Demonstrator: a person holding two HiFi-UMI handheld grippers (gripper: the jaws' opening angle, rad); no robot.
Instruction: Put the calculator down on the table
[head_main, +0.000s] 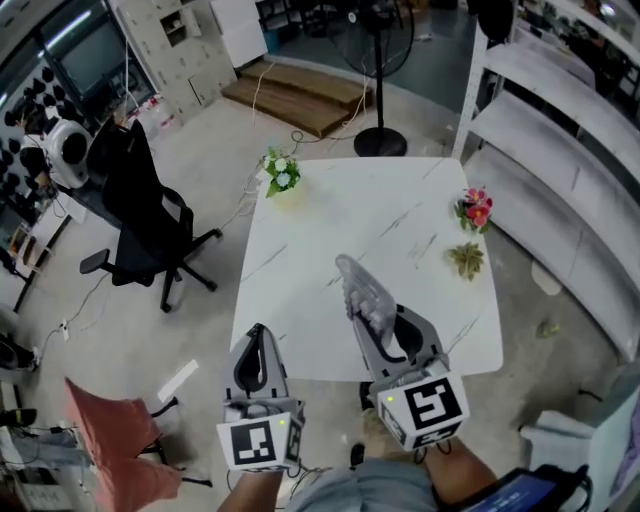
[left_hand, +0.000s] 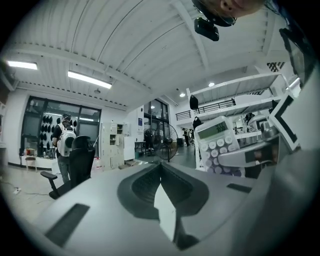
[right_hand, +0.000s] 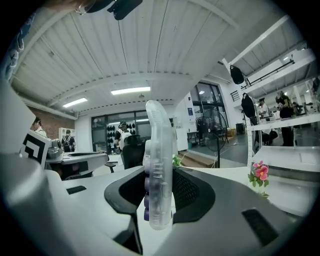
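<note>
My right gripper (head_main: 372, 322) is shut on a translucent calculator (head_main: 362, 292) with pale purple keys and holds it above the near half of the white table (head_main: 320, 225). In the right gripper view the calculator (right_hand: 159, 150) stands edge-on and upright between the two jaws. From the left gripper view its keypad and display (left_hand: 219, 145) face me at the right. My left gripper (head_main: 257, 332) hovers at the table's near left edge, jaws together with nothing between them (left_hand: 160, 165).
A pot of white flowers (head_main: 281, 172) stands at the table's far left corner. A pink flower (head_main: 474, 208) and a small green plant (head_main: 466, 259) sit by its right edge. A black office chair (head_main: 140, 215) is at the left, white shelves (head_main: 560, 150) at the right, a fan (head_main: 378, 60) behind.
</note>
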